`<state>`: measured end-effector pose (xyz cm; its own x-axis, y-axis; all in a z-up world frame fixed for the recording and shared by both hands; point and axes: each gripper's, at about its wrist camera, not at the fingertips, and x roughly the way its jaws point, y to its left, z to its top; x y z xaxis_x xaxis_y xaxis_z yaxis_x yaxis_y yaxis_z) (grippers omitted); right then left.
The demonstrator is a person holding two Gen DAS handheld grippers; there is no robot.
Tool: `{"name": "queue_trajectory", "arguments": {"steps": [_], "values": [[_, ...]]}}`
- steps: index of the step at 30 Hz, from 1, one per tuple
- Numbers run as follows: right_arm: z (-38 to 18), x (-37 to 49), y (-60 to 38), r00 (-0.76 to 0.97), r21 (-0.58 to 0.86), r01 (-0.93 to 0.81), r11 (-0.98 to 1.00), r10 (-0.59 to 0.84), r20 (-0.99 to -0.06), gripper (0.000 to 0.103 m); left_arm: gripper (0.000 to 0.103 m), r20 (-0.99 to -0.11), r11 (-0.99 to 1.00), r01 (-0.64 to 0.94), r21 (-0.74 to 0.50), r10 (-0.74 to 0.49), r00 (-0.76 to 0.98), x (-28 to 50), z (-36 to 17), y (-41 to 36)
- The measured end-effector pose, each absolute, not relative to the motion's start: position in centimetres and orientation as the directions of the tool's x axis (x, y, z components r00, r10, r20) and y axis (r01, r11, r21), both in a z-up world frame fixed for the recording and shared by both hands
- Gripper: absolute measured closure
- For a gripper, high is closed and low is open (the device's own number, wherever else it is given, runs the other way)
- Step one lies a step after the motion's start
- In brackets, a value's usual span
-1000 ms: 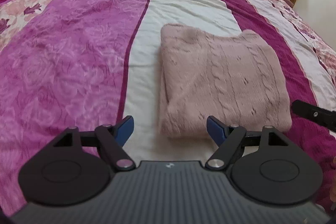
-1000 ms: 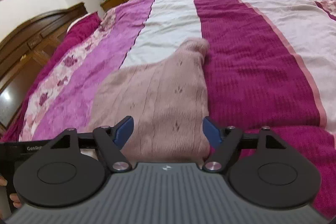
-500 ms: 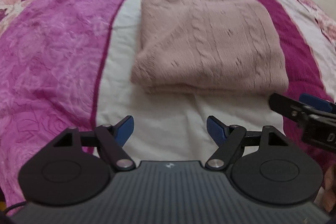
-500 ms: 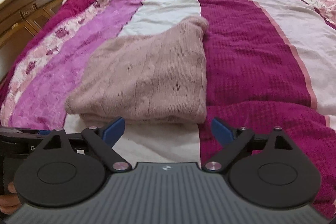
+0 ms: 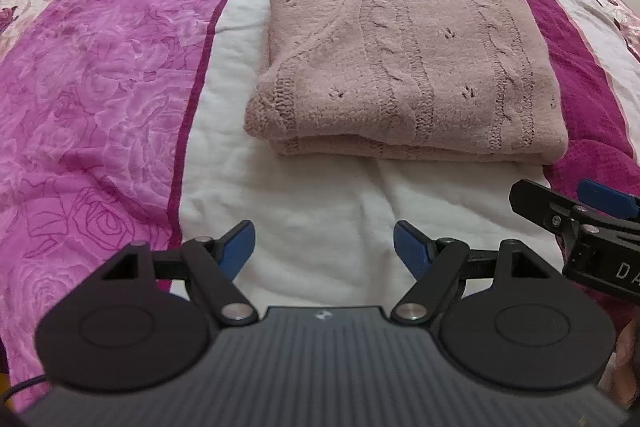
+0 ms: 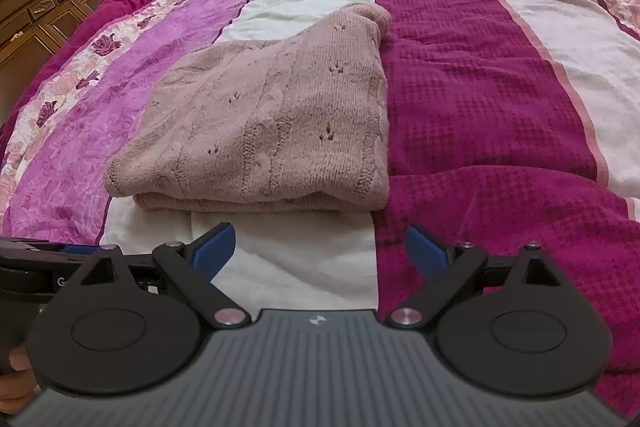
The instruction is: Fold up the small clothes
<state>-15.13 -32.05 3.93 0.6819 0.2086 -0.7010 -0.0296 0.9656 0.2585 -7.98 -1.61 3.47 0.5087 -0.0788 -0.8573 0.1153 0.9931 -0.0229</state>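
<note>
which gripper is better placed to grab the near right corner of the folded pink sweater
Right, probably. The right gripper is open and points toward the sweater edge near that corner; the left gripper, also open, faces its left half.

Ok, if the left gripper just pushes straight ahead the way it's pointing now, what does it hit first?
Probably the folded pink sweater. The left gripper is open and empty, with bare white bedspread between its fingertips and the sweater's near folded edge. If it points slightly downward, which is hard to judge here, it would touch the bedspread first.
</note>
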Motion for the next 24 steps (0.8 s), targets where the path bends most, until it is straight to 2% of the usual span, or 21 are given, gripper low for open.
{"name": "queue_trajectory", "arguments": {"steps": [24], "values": [[3.46,-14.94,-32.13,0.672,0.270,-0.021,0.963,0.213,-0.709,0.007,0.025,-0.851,0.992,0.123,-0.006,-0.070,0.520,-8.25,3.46,-1.88]]}}
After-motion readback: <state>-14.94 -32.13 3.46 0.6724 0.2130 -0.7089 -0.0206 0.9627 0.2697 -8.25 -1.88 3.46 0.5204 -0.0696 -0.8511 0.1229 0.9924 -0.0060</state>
